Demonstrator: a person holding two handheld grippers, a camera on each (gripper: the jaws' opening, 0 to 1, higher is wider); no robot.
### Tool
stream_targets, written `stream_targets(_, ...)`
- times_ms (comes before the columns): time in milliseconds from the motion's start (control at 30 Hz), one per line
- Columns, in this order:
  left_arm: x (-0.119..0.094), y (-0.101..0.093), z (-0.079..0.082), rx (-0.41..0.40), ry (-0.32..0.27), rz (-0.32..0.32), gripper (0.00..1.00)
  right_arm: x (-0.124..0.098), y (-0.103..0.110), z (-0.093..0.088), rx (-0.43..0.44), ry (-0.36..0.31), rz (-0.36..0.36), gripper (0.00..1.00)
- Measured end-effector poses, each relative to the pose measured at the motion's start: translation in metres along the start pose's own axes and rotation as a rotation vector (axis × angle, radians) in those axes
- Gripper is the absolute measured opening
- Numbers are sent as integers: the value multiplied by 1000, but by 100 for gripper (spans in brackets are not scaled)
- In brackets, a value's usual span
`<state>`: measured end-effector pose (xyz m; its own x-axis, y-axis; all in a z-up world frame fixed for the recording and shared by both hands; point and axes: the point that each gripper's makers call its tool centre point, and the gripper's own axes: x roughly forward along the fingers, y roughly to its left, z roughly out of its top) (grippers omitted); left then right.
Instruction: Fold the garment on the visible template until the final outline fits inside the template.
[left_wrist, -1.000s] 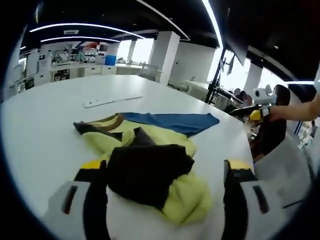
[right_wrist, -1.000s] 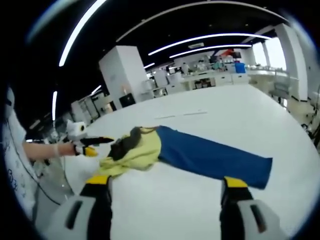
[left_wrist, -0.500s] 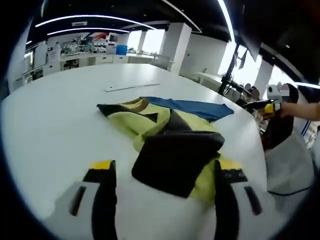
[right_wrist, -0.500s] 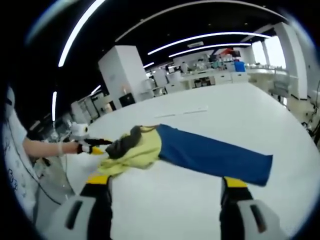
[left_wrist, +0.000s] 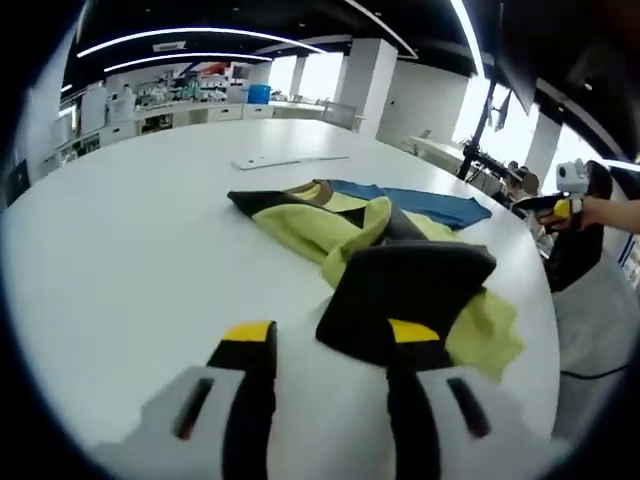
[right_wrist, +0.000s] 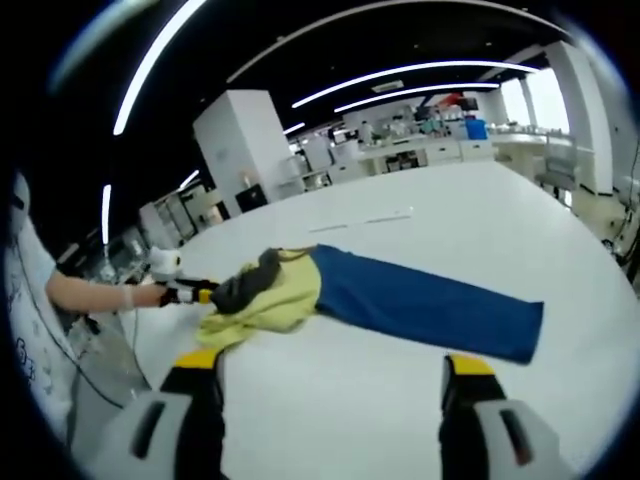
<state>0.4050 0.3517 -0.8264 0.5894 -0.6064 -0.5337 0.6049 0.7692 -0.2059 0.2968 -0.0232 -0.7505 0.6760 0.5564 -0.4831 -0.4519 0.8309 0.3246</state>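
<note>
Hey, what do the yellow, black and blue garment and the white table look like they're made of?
The garment looks like soft matte fabric, possibly fleece or jersey: it slumps in thick rounded folds with no shine. The table seems a hard, smooth white surface, perhaps laminate: it is flat and faintly glossy.

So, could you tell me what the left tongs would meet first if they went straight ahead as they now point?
Most likely the black sleeve of the garment, lying just beyond the left tongs on the white table; depth is hard to judge.

garment (left_wrist: 380, 235) bunched on table (left_wrist: 120, 250) (near edge); strip (left_wrist: 290, 160) behind it.
</note>
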Motion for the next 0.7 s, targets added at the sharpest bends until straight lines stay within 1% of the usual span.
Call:
stream_targets(100, 1, -2, 2, -16, -5, -6, 30, -3, -2, -1, 3, 0, -7, 90)
stream_targets(200, 3, -1, 0, -22, 1, -22, 27, -4, -1, -2, 8, -2, -12, 90)
stream_targets(300, 4, -3, -3, -12, 14, -22, 22, -5, 1, -3, 10, -1, -15, 90)
stream_targets(367, 5, -3, -5, -20, 21, -27, 17, -6, 1, -4, 11, -1, -14, 90)
stream_targets(433, 4, -5, -4, -19, 15, -28, 16, -6, 2, -4, 13, -2, -15, 90)
stream_targets(500, 3, -3, -3, -21, 14, -19, 13, -6, 1, -4, 16, -3, -17, 90)
stream_targets(600, 0, 5, -4, -26, 14, -1, 1, -6, 2, -4, 16, -4, -16, 90)
stream_targets(667, -1, 2, -2, -53, 1, -7, 0, -6, 2, -4, 16, -5, -15, 90)
stream_targets(700, -4, 5, -4, -52, 7, -5, 0, -6, 3, -4, 16, -6, -14, 90)
